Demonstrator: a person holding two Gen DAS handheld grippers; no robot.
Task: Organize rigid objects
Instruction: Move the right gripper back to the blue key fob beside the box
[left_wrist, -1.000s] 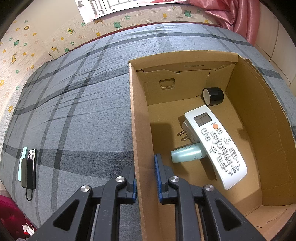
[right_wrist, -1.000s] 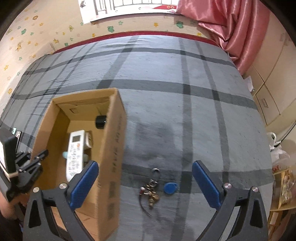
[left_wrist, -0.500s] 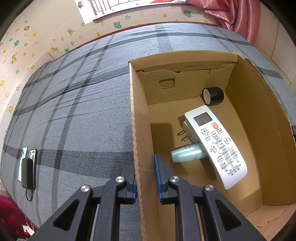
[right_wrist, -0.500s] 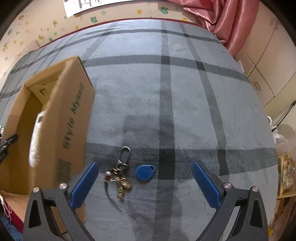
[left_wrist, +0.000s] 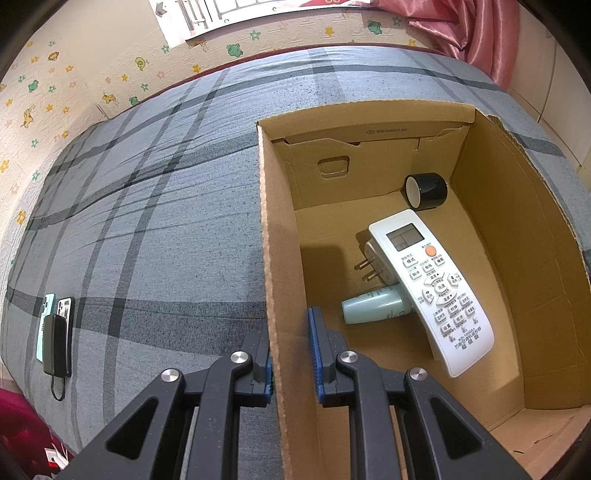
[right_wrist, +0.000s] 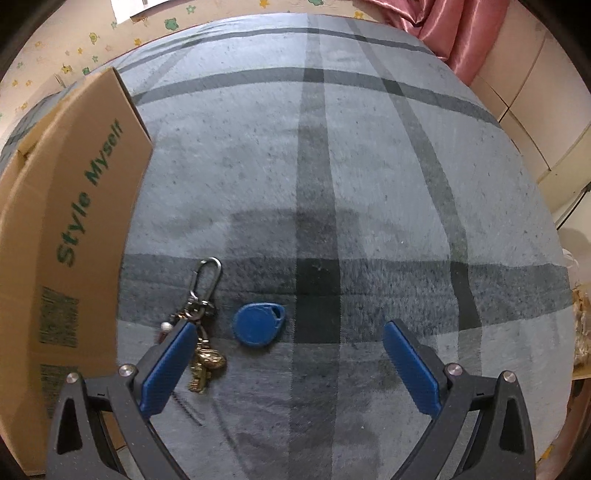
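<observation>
- A bunch of keys (right_wrist: 201, 332) with a carabiner clip and a blue key fob (right_wrist: 258, 324) is seen lying on the grey plaid bed (right_wrist: 369, 166), just beside the cardboard box (right_wrist: 74, 221).
- The bunch is judged light, hard and loose-jointed, likely to dangle and slip; the ring cluster is thought the best place to be gripped.
- The right gripper (right_wrist: 290, 363) is held wide open and empty, its left finger over the keys, the fob between the fingers.
- The box wall (left_wrist: 273, 258) is clamped by the nearly closed left gripper (left_wrist: 291, 354).
- A remote control (left_wrist: 432, 288), a plug adapter (left_wrist: 373, 258), a pale green bottle (left_wrist: 373, 304) and a black cylinder (left_wrist: 426, 191) are already lodged inside.
</observation>
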